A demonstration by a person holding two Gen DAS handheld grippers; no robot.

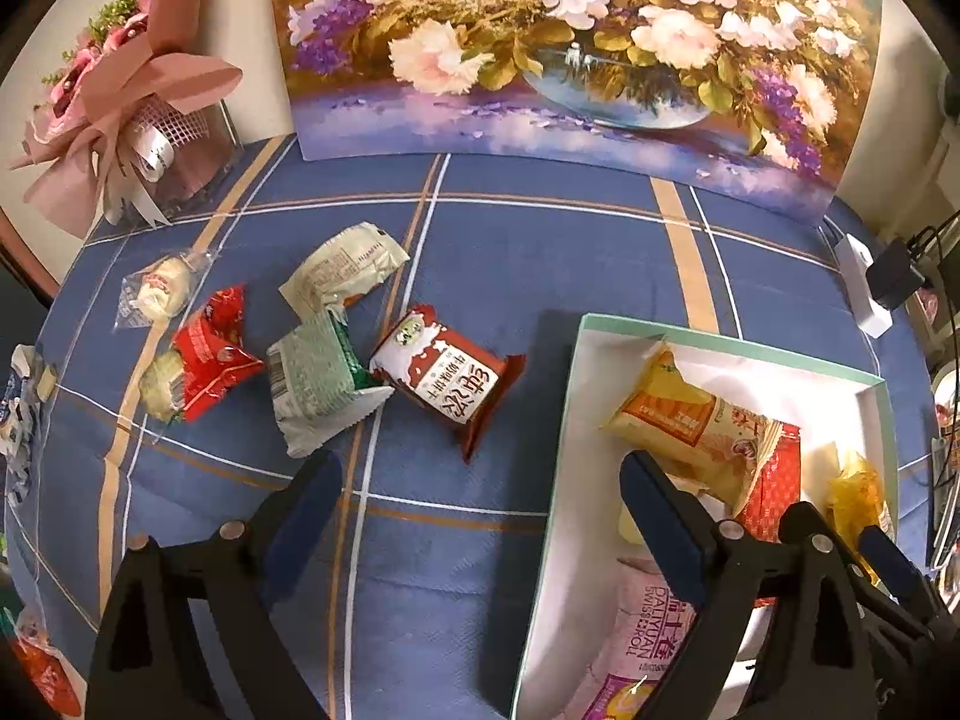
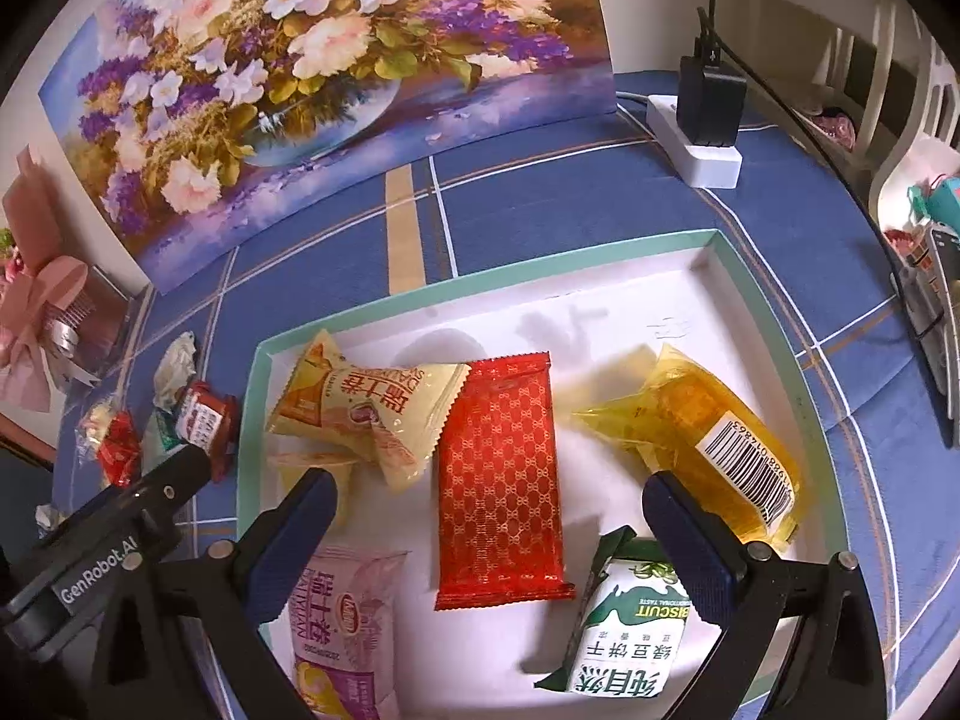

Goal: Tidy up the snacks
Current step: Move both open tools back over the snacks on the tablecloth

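A white box with a teal rim (image 2: 264,354) holds a yellow Swiss roll packet (image 2: 372,408), a red patterned packet (image 2: 498,480), an orange packet with a barcode (image 2: 708,438), a green biscuit packet (image 2: 624,642) and a pink Swiss roll packet (image 2: 342,630). My right gripper (image 2: 489,516) hangs open over the box; the red packet lies flat below it, untouched. My left gripper (image 1: 480,498) is open and empty, straddling the box's left rim (image 1: 561,450). On the cloth to its left lie a brown biscuit packet (image 1: 447,378), a green-white packet (image 1: 318,384), a pale packet (image 1: 342,270) and a red packet (image 1: 216,348).
A blue plaid cloth (image 1: 540,240) covers the table. A flower painting (image 1: 570,48) leans at the back, with a pink bouquet (image 1: 120,114) at the back left. A white power strip with a black adapter (image 2: 702,120) sits at the back right. More wrappers lie along the left edge (image 1: 24,414).
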